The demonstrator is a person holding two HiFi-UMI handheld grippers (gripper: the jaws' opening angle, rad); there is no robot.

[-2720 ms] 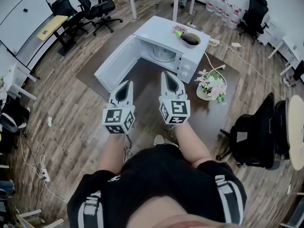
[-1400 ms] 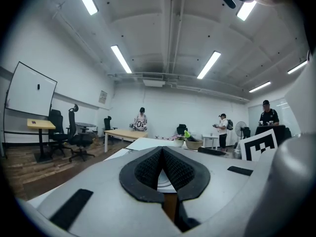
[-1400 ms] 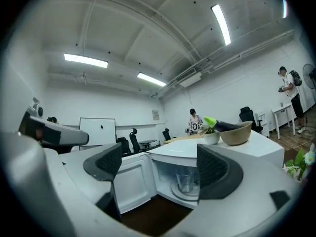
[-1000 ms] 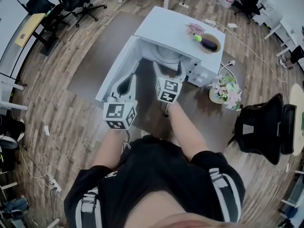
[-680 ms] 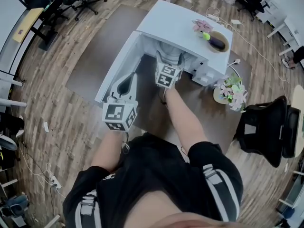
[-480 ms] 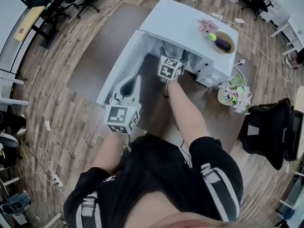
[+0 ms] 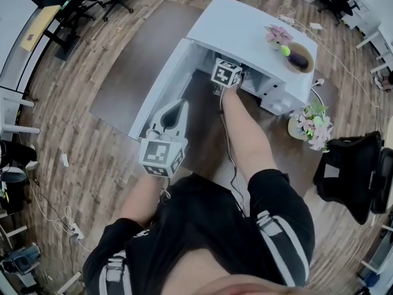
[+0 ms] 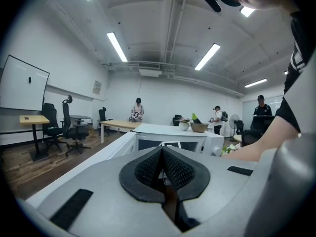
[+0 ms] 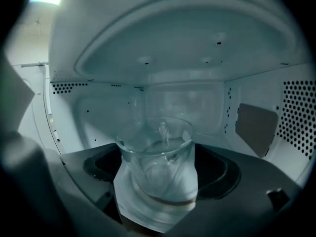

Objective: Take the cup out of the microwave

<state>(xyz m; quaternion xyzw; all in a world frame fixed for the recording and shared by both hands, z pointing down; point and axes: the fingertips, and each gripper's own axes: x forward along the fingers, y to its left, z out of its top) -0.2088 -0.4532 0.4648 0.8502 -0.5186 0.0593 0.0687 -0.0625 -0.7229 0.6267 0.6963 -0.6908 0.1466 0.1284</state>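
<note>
Reaching into the white box microwave (image 7: 245, 26) with the right tongs (image 9: 156, 181), with a clear glass cup (image 9: 157, 147) between them.
Right tongs are released and spread wide, with the dark pads (image 9: 101, 164) just beside the cup walls on both sides; can't tell if they touch. Cup is upright inside the cavity, perforated walls to either side. In the head view only the right marker cube shows at the oven mouth, and the white door (image 7: 161, 85) is swung open to the left. Left tongs (image 7: 179, 106) are clenched with nothing between the pads, held beside the open door over the dark brown tabletop (image 7: 132, 60). A tan bowl (image 7: 299, 57) sits on the microwave's top.
</note>
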